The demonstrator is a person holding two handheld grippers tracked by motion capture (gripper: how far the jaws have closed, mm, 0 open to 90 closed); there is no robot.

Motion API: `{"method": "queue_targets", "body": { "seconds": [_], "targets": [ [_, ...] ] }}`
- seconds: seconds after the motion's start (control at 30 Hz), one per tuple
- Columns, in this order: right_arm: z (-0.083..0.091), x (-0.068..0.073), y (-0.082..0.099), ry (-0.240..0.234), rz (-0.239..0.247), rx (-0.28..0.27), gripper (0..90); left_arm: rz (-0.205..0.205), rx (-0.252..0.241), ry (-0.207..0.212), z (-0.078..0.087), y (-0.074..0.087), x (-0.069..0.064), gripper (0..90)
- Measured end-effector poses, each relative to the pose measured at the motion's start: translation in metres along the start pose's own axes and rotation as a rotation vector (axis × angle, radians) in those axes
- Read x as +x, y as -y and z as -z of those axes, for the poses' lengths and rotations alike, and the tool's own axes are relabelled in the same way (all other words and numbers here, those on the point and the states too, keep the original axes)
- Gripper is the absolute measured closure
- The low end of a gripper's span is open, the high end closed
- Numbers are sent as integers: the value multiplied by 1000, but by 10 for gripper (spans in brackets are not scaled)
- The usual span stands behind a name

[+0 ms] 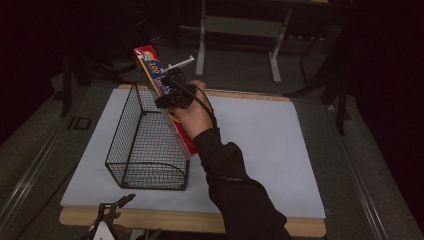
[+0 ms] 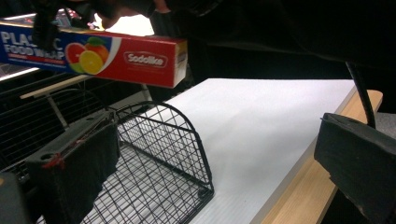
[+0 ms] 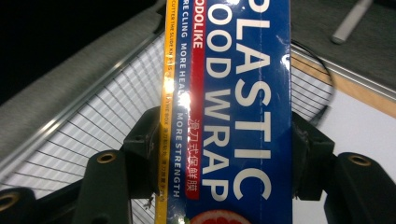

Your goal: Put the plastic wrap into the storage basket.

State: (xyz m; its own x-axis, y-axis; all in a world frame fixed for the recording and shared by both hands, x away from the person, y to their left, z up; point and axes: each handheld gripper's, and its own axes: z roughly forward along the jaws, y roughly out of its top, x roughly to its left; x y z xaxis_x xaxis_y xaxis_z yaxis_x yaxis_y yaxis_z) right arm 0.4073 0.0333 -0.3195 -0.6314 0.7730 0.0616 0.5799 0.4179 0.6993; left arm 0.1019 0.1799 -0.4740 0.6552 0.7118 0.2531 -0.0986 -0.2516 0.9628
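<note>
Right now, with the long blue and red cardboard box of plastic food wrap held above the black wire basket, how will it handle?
The blue and red cardboard food wrap box probably stays stiff: gripped mid-length by the right gripper, it shows no sag. It likely weighs little. Its glossy faces may slip, and its flat sides shouldn't roll in the black wire basket.

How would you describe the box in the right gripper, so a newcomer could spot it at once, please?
On the white table stands a black wire basket. Above its right edge, the right gripper clamps a long, narrow plastic food wrap box: blue and red, with printed citrus fruit.
</note>
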Motion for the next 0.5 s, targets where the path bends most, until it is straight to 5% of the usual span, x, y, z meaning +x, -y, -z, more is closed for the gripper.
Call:
{"method": "queue_targets", "body": {
  "seconds": [0.4,0.5],
  "targets": [
    [-23,31,-2,-18,56,-148,392,2,-10,-9,6,0,-1,7],
    [-31,33,0,-26,45,-148,392,2,-4,-11,6,0,-1,7]
  ]
}}
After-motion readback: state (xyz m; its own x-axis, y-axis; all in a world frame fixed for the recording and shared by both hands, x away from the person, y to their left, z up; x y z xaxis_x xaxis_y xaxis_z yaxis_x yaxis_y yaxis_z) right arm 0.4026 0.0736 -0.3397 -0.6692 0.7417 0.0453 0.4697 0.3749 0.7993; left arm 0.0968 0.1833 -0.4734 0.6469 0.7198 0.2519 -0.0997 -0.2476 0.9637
